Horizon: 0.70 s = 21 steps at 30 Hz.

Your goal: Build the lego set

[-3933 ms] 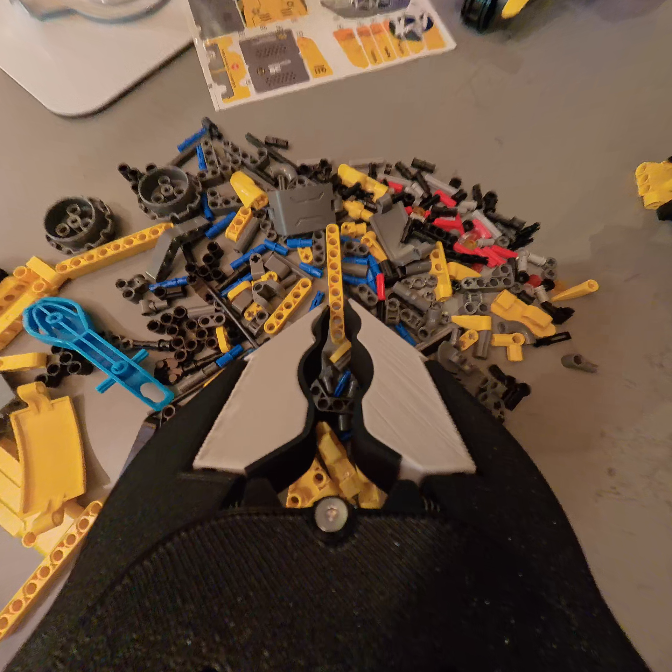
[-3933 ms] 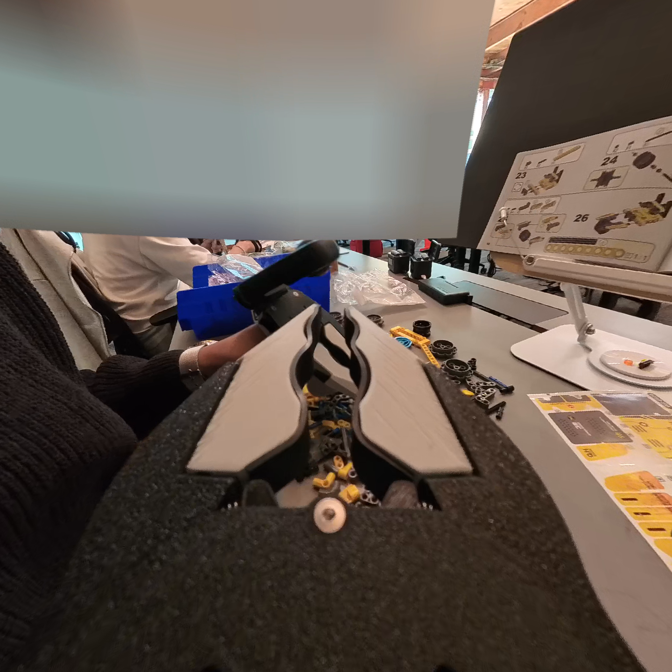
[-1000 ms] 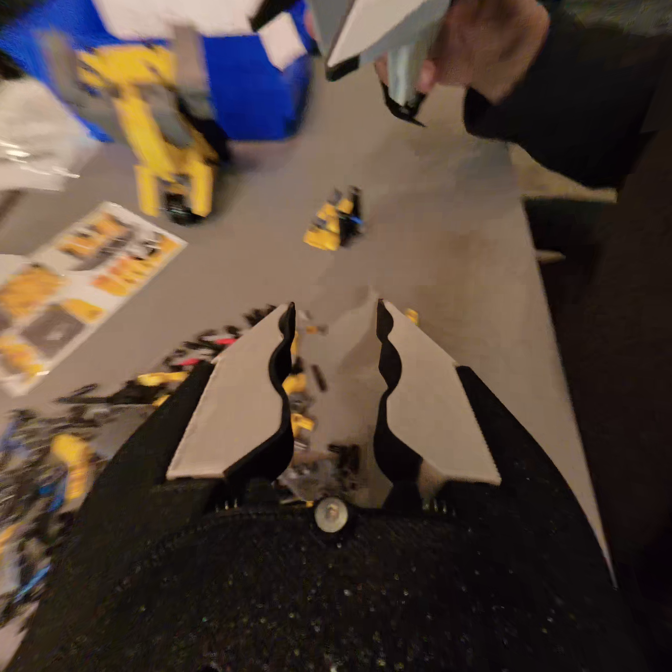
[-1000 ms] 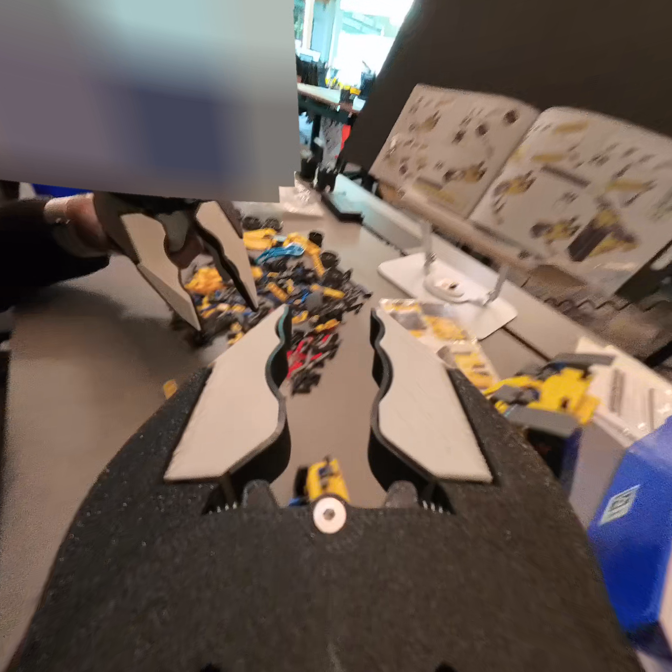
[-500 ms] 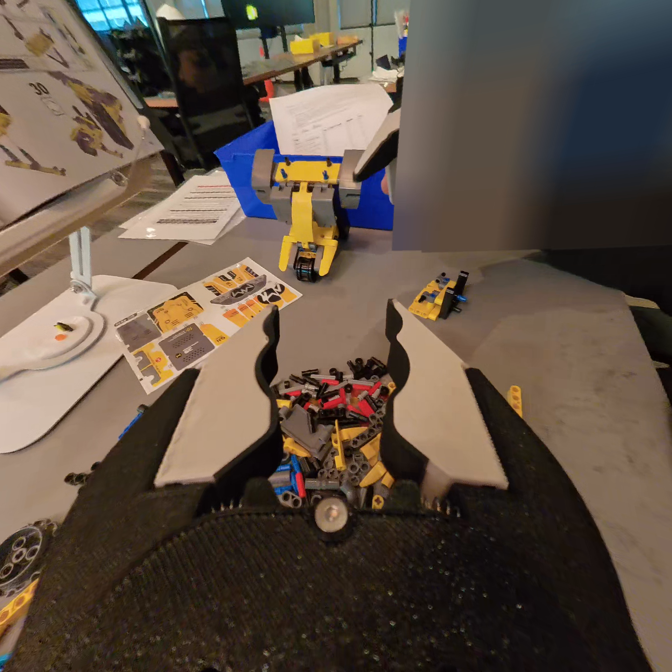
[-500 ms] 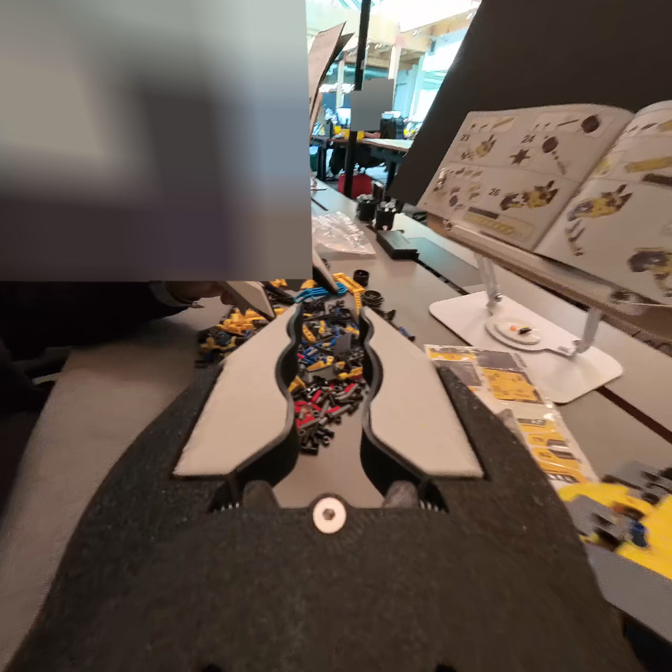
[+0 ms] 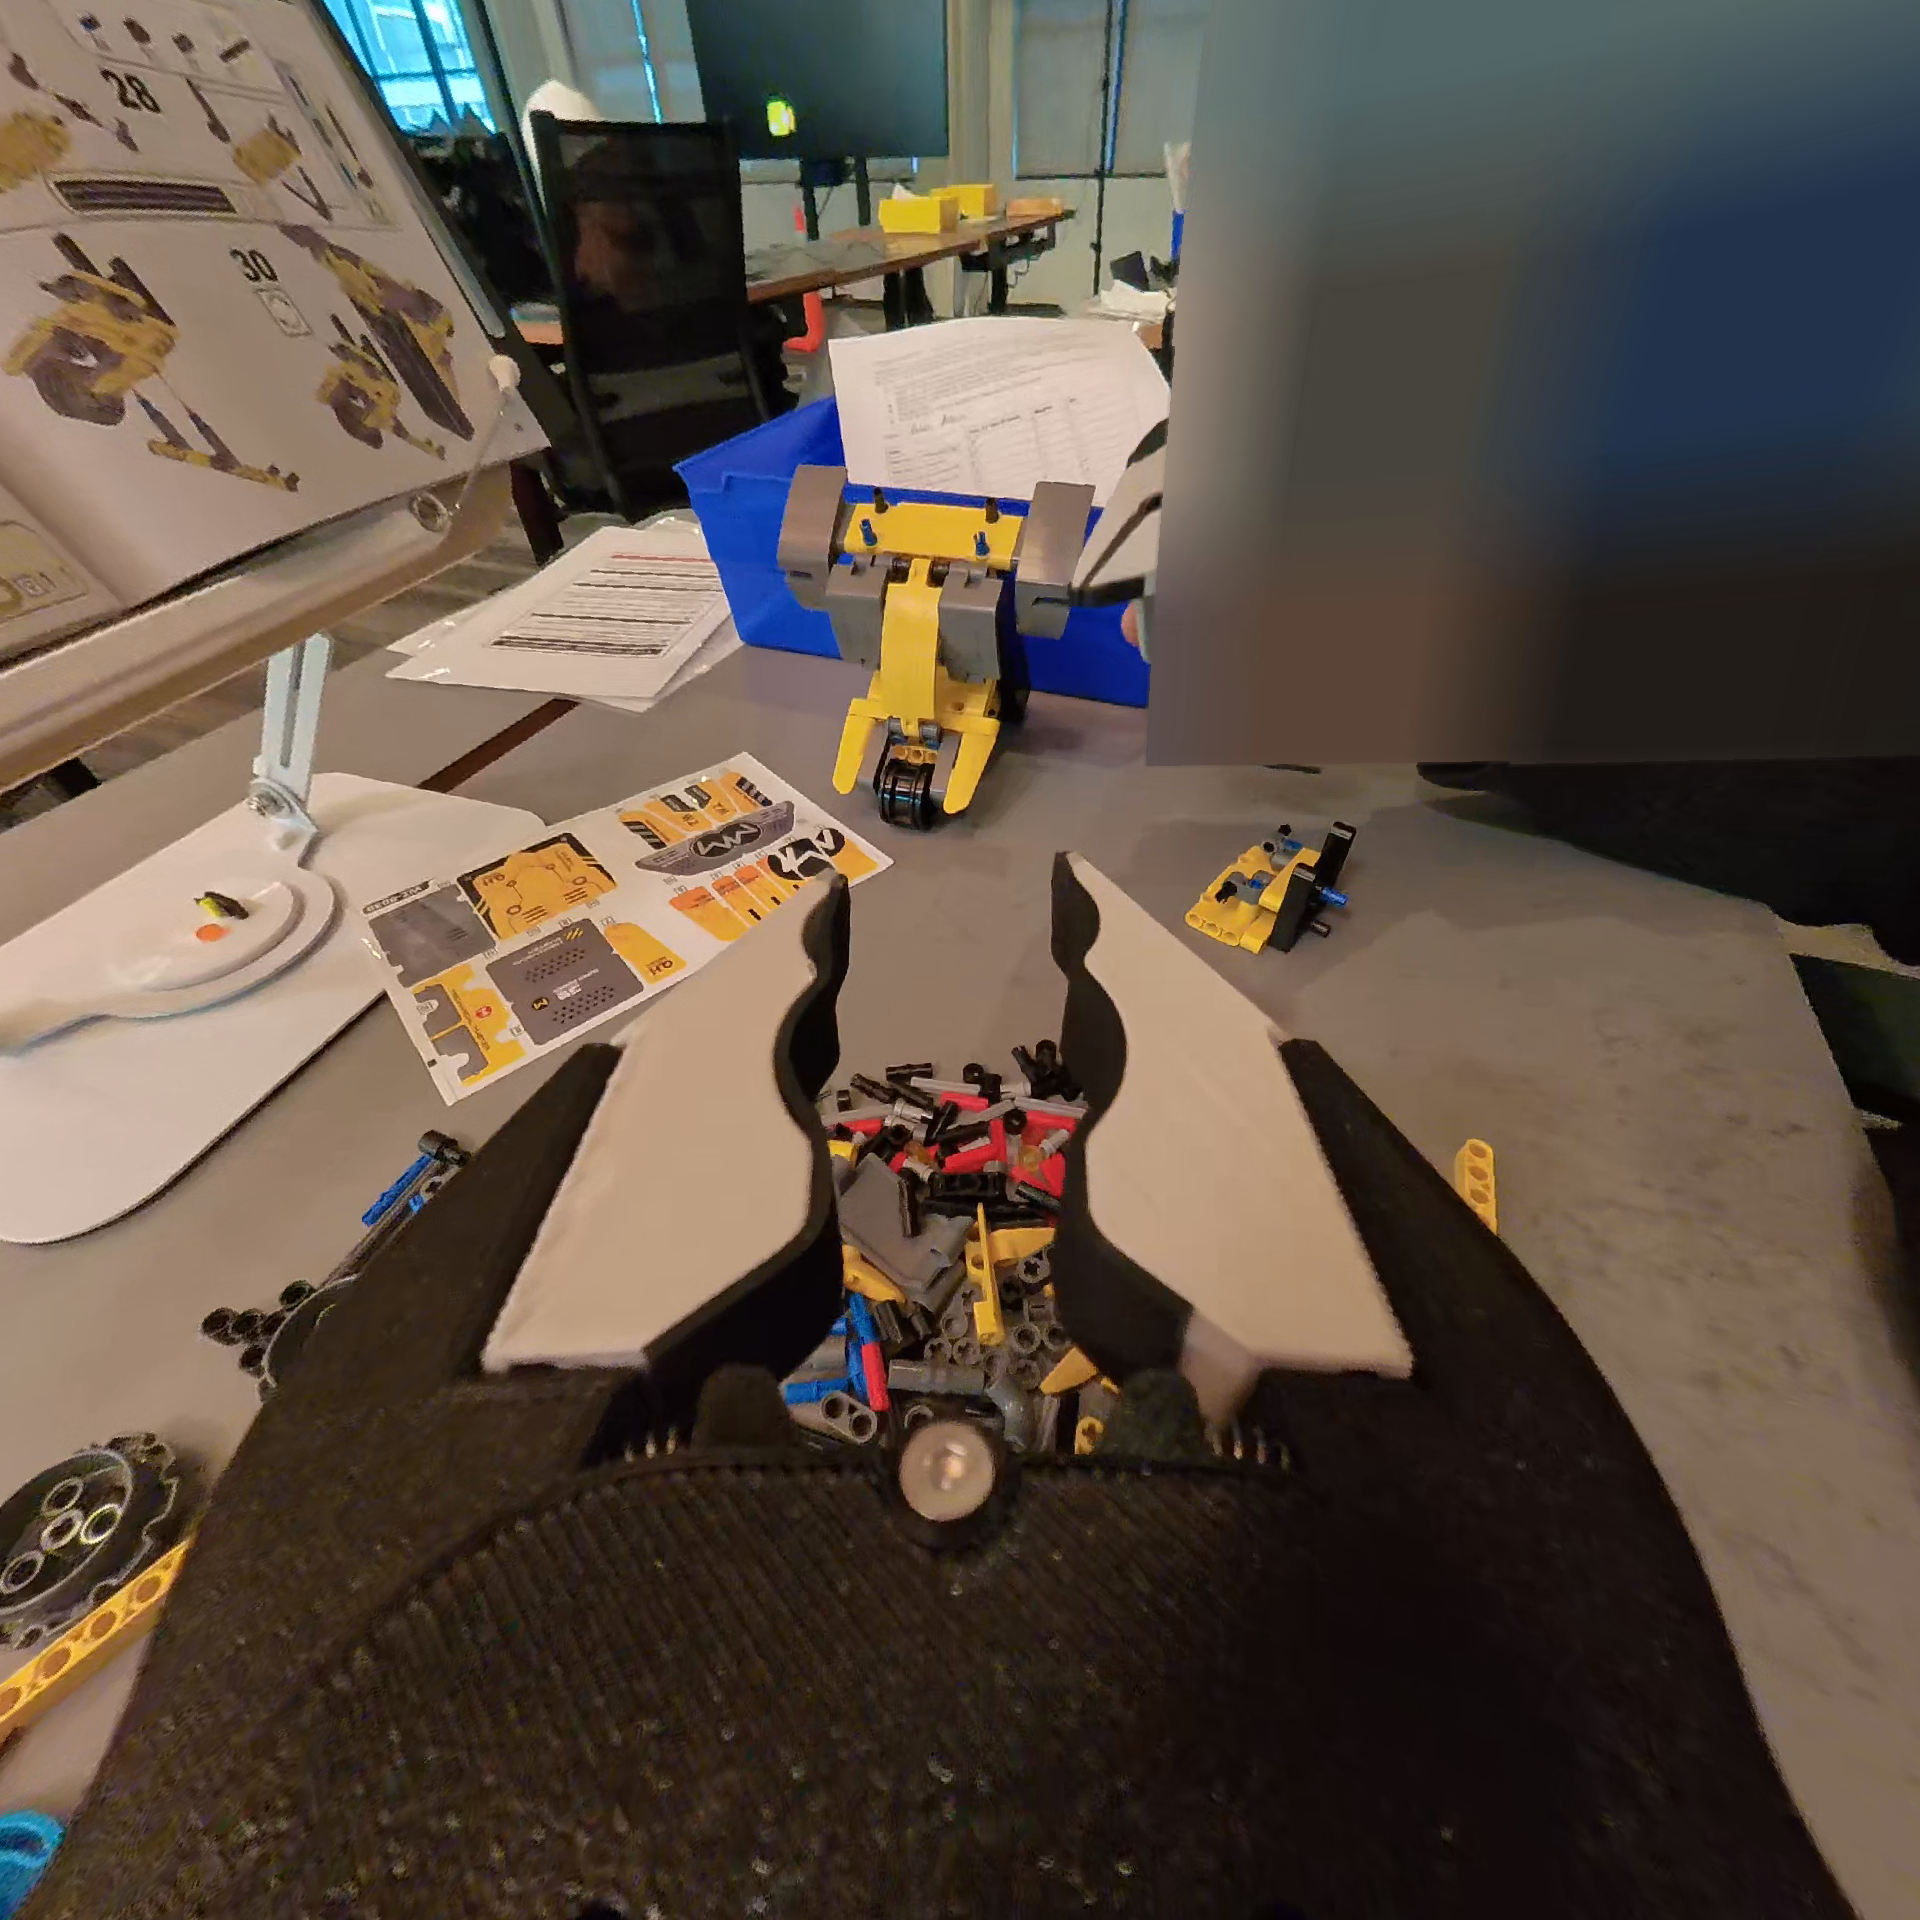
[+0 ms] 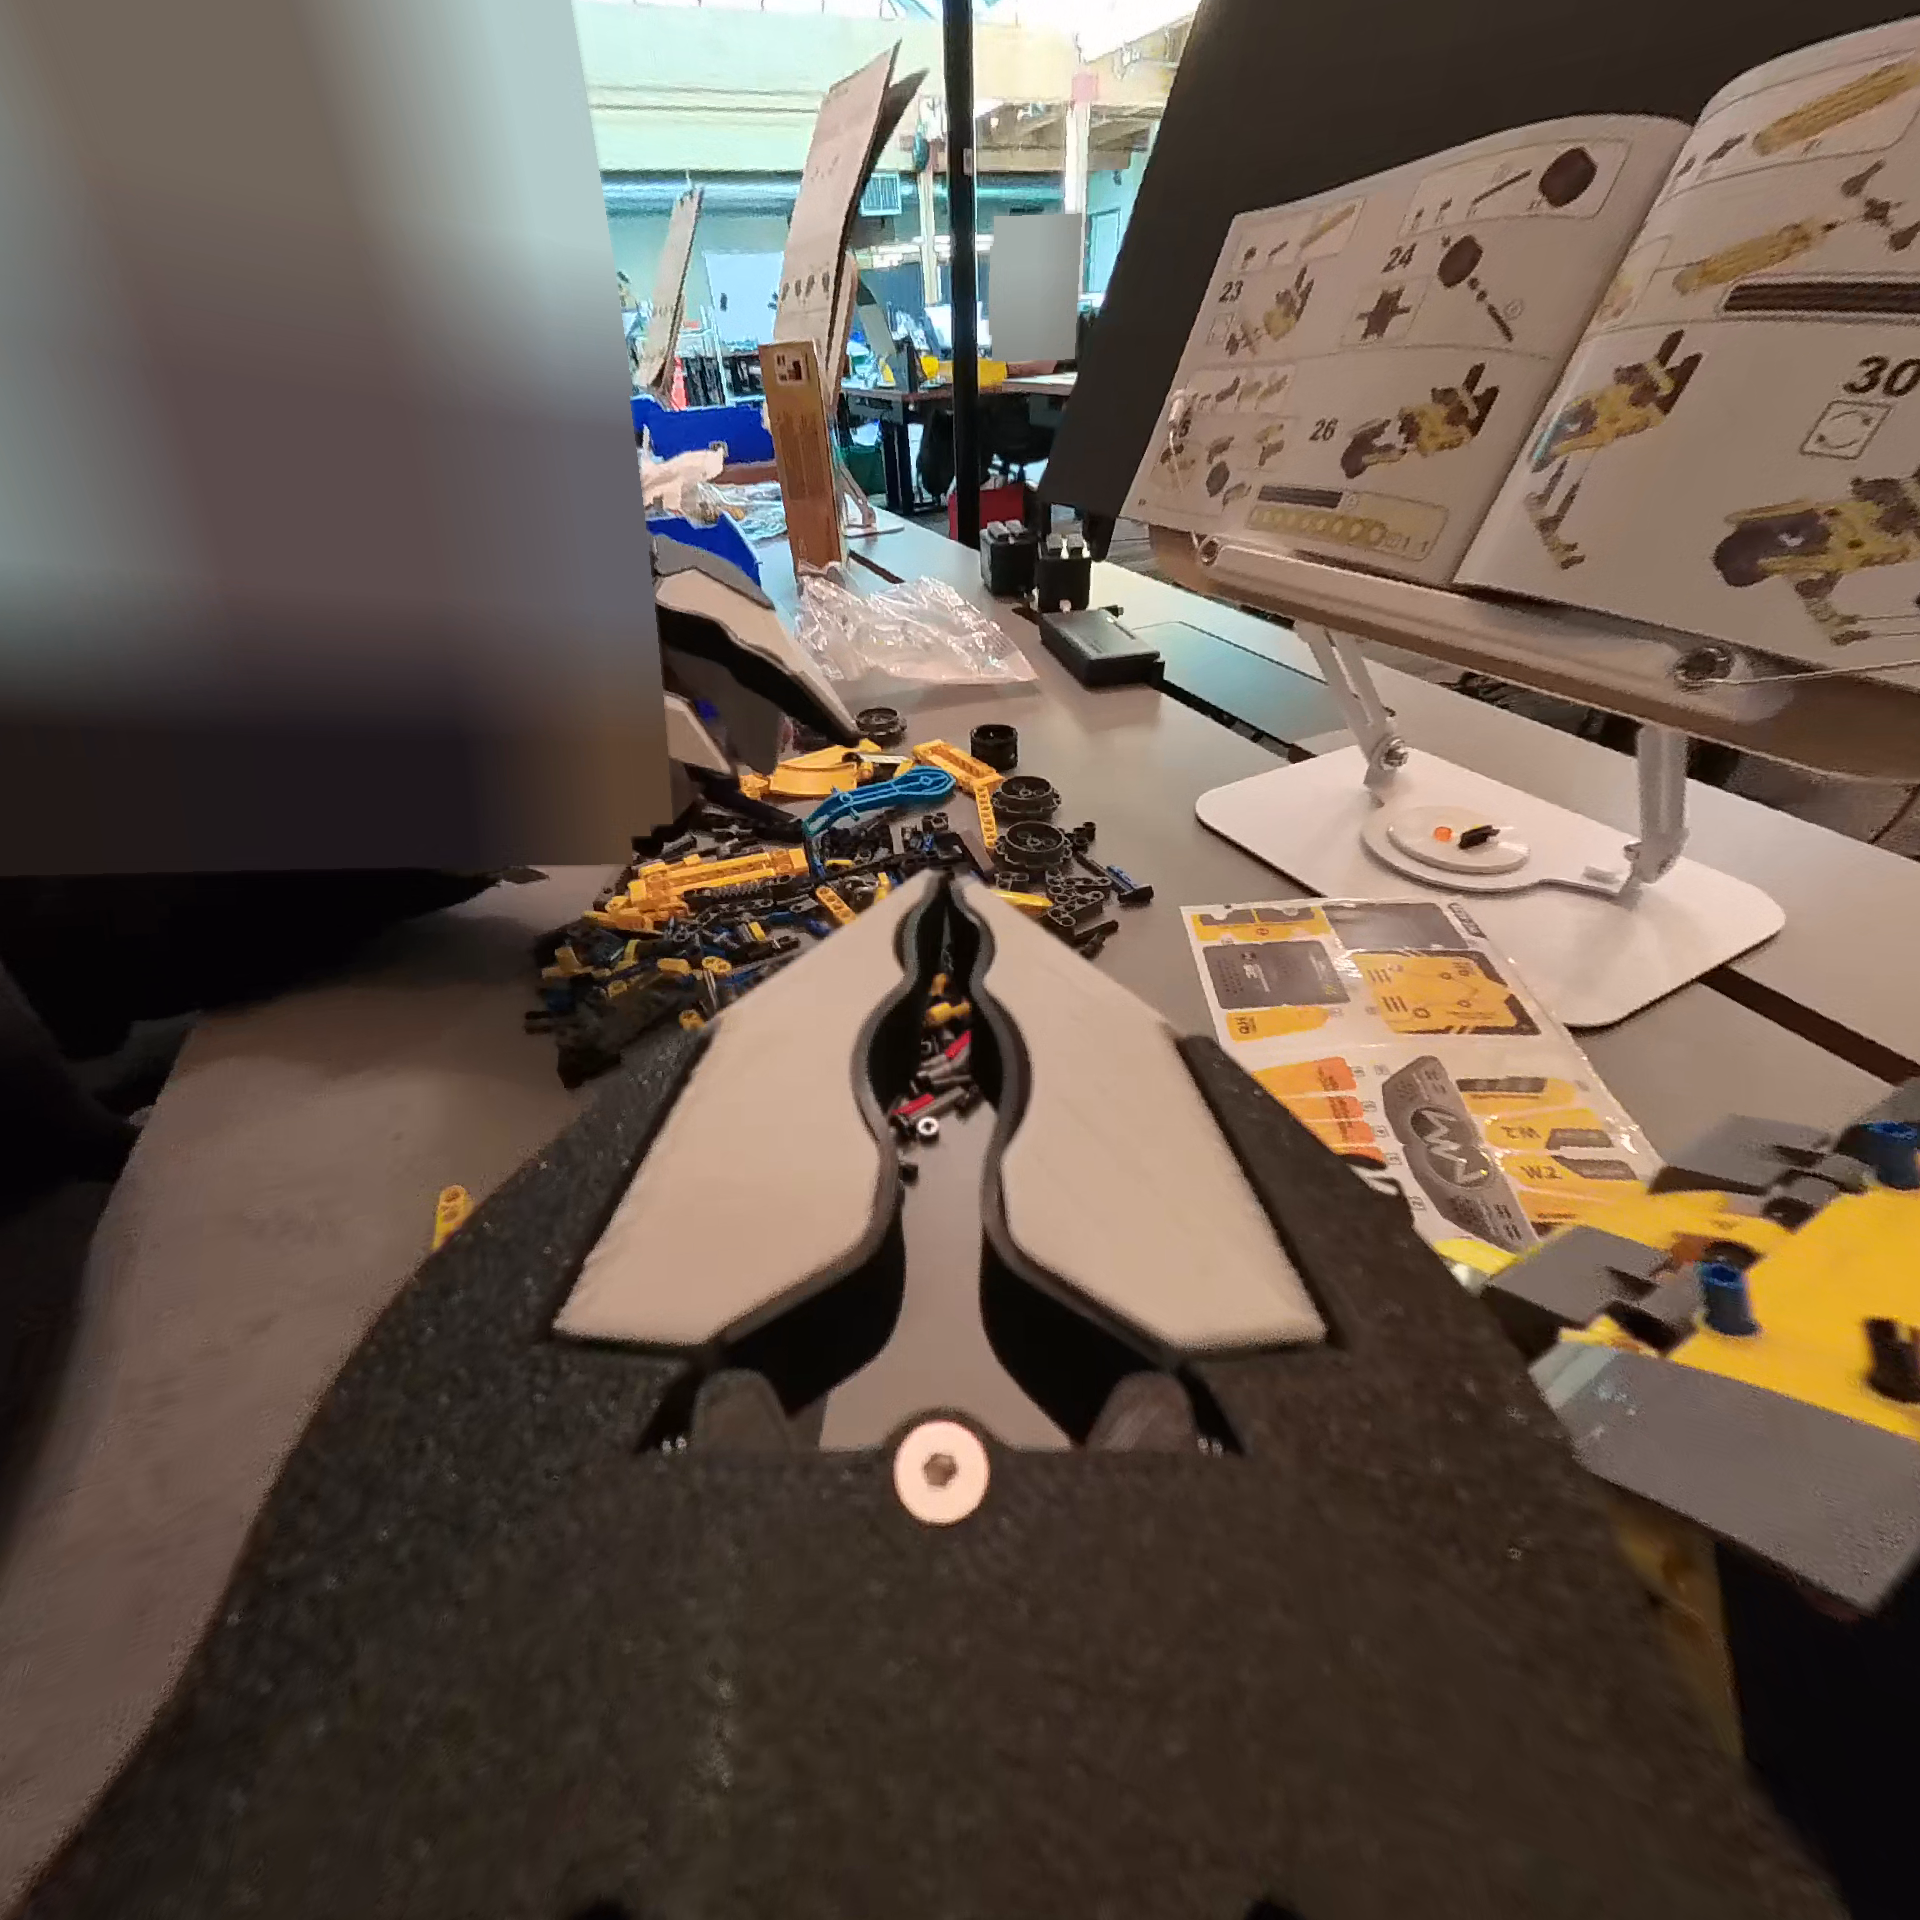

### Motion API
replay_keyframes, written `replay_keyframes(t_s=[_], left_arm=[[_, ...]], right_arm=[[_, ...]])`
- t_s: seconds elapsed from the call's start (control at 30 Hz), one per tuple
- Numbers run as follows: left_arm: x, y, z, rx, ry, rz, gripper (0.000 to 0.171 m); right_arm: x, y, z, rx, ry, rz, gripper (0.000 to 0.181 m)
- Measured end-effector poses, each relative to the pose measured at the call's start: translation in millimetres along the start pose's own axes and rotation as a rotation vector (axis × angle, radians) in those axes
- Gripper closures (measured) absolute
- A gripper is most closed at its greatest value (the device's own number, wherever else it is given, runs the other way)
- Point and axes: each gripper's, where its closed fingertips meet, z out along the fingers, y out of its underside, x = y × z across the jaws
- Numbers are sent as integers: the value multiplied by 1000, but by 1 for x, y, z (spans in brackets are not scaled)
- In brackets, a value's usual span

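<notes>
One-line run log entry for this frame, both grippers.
left gripper: open, empty, above pile of loose plastic building pieces | right gripper: shut, empty, yellow-and-grey brick model beside it | grey table

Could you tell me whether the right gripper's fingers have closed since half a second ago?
Yes. The right gripper now has its tips nearly touching over the brick pile; earlier a clear gap showed between them.

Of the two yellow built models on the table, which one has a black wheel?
The taller yellow and grey model, standing before the blue bin, has one at its base. The small flat yellow assembly has none visible.
</notes>
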Motion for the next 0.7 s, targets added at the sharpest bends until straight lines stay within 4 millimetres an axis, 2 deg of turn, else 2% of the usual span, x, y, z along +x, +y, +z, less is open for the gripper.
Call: replay_keyframes(t_s=[0.17, 0.4, 0.57, 0.7], left_arm=[[-4, 5, -1, -27, -20, 13, 138], [-5, 12, -7, -66, -42, -1, 139], [-5, 14, -9, -68, -43, -25, 139], [-2, 16, -9, -75, -17, -71, 138]], right_arm=[[-4, 1, -2, -23, -22, 23, 176], [8, -14, -23, 22, 53, 2, 176], [15, -5, -33, 2, 97, -8, 176], [19, 12, -35, -42, 104, 25, 175]])
